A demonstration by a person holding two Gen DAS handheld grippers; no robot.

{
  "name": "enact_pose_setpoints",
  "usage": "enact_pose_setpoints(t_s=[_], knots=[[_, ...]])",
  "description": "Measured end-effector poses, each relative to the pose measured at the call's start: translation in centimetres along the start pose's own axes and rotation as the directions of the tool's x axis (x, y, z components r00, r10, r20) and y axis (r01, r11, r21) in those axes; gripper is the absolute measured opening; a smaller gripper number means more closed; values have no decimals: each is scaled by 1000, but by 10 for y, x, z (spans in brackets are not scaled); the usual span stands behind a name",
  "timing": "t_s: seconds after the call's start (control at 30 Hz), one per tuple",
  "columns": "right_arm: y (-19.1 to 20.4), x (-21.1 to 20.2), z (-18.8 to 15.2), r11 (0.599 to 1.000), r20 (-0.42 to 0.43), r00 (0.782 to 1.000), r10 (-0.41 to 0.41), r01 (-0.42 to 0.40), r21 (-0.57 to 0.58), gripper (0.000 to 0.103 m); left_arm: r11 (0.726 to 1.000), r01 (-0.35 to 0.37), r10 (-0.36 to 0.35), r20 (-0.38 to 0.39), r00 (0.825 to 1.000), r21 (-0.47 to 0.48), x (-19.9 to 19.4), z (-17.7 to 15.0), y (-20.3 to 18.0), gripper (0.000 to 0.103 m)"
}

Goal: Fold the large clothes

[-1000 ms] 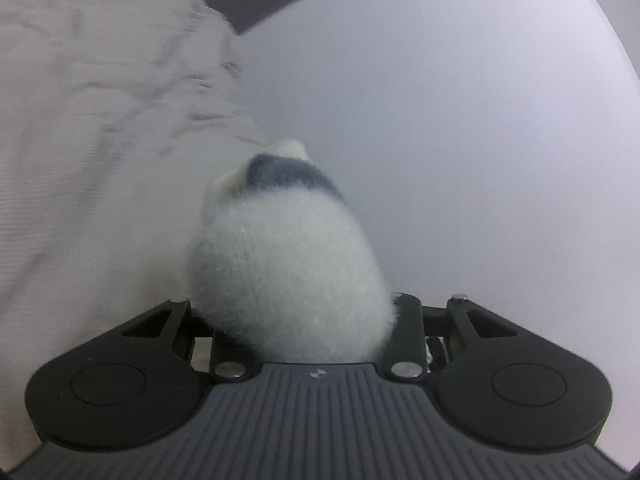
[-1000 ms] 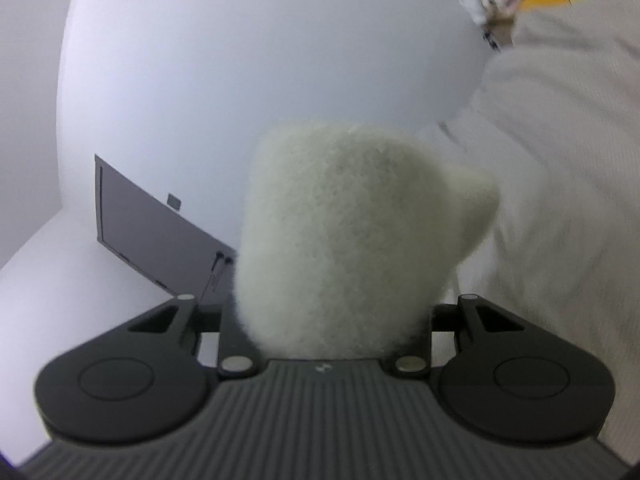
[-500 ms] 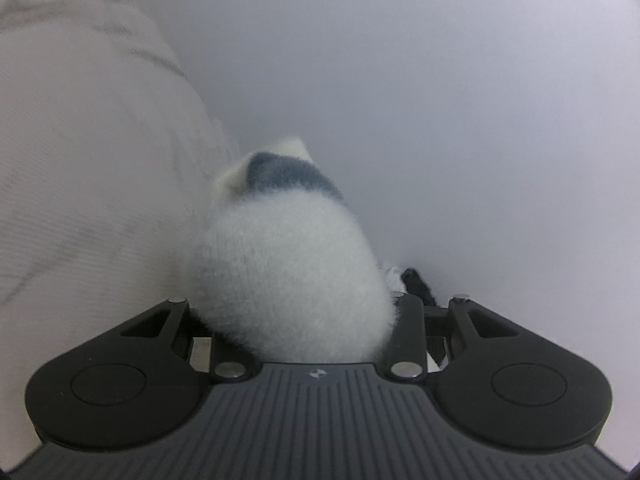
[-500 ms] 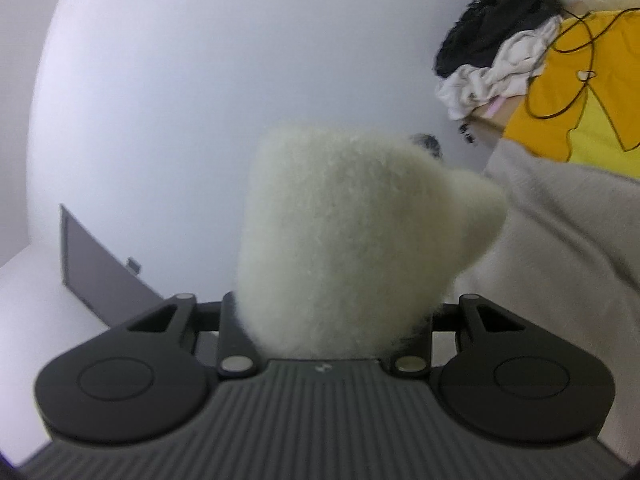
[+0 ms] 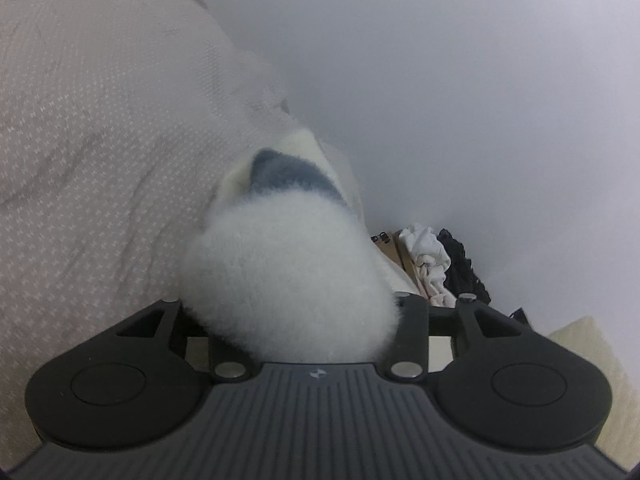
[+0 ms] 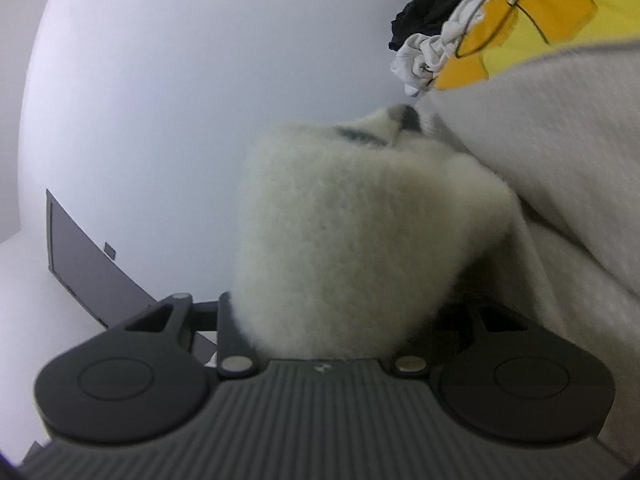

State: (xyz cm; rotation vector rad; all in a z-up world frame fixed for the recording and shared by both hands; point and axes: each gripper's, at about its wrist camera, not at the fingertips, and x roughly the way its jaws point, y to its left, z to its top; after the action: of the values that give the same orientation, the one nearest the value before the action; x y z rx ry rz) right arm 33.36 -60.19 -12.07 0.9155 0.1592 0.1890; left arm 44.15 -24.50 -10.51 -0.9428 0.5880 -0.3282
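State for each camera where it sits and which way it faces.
Left wrist: on the left gripper, facing along its fluffy-covered fingers; beige garment left, white wall beyond.
Right wrist: on the right gripper, same outlook; garment right, yellow cloth above.
Shared: the garment, the crumpled white and black clothes.

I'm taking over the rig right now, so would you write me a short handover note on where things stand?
Left gripper: the white fleece garment is bunched between its jaws, which have just been opening. The fluff hides the pads, so I cannot tell whether they grip.
Right gripper: the same, with fleece between jaws that have just been opening.
Things: a patterned cloth lies beside the fleece, and a pile of other clothes sits beyond it.
Done: no finished fold shows in either view.
Left: check both grips, then probably lay the fleece flat and fold it.
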Motion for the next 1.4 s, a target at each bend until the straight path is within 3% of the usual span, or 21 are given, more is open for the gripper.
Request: enact_pose_setpoints(t_s=[0.27, 0.4, 0.5, 0.63, 0.77, 1.07, 1.27, 1.4], knots=[[-27, -2, -13, 999, -24, 1000, -18, 19, 42, 62, 1000, -5, 6, -29, 1000, 23, -7, -14, 18, 69], [-20, -3, -11, 993, -94, 993, -73, 80, 82, 74, 1000, -15, 16, -70, 997, 18, -49, -17, 28, 76], [-12, -20, -17, 989, -135, 984, -116, 128, 79, 75, 997, -66, 69, -80, 994, 50, -84, -20, 29, 79], [6, -52, -25, 979, -180, 966, -187, 199, 53, 76, 978, -134, 149, -83, 985, 162, -127, -23, -5, 80], [40, -88, -23, 968, -171, 953, -250, 251, -16, 77, 948, -149, 177, -75, 981, 282, -172, -19, -49, 80], [171, -180, -2, 953, -88, 977, -194, 167, -253, 77, 850, -104, 134, -21, 991, 517, -287, -26, -183, 80], [263, -241, -18, 884, -73, 977, -201, 149, -443, 77, 786, -78, 90, 12, 996, 613, -366, -51, -248, 80], [302, -282, -36, 853, -71, 980, -188, 128, -506, 77, 763, -67, 70, 21, 997, 643, -419, -70, -265, 80]])
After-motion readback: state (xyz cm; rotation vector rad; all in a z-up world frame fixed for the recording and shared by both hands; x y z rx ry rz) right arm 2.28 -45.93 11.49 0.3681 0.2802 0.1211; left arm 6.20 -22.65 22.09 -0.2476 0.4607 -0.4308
